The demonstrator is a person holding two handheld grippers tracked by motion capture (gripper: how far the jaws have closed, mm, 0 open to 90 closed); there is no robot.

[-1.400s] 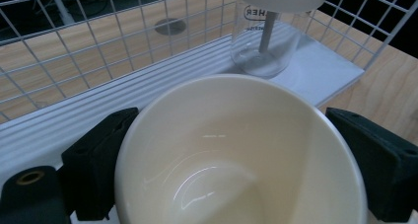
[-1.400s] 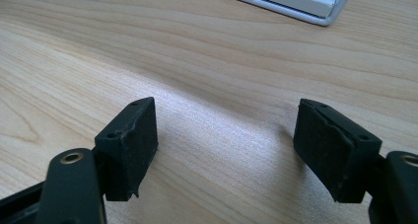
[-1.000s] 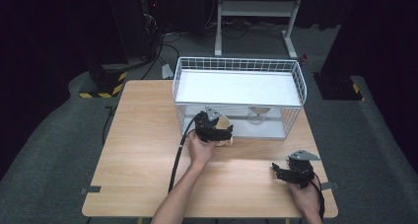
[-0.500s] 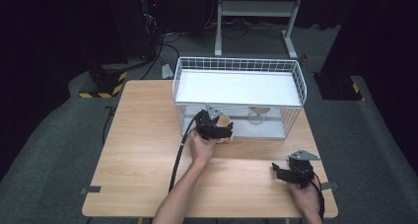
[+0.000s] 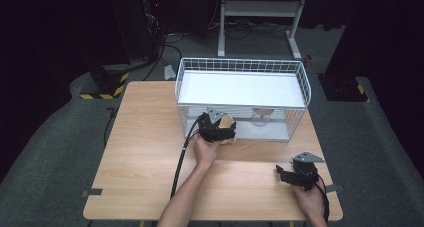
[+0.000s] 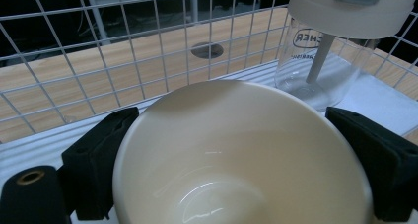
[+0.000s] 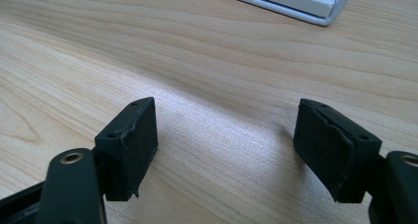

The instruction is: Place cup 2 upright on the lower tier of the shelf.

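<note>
A cream bowl (image 6: 246,115) sits between the pads of my left gripper (image 6: 231,169), which is shut on its sides. In the high view the left gripper (image 5: 225,132) holds the bowl (image 5: 230,122) just above the table, right against the front wall of the white wire basket (image 5: 240,62). Through the basket's wires (image 6: 148,61) I see a clear tumbler (image 6: 330,51) with a white lid and a straw standing on the basket's white liner. My right gripper (image 5: 284,174) rests low at the table's front right, open, with bare wood between its pads (image 7: 133,145).
The wooden table (image 5: 145,137) has free room on its left half and along the front. The tumbler (image 5: 261,116) stands inside the basket near its front wall. A cable (image 5: 180,162) trails from the left gripper toward the front edge. The dark floor holds a white stand (image 5: 260,17).
</note>
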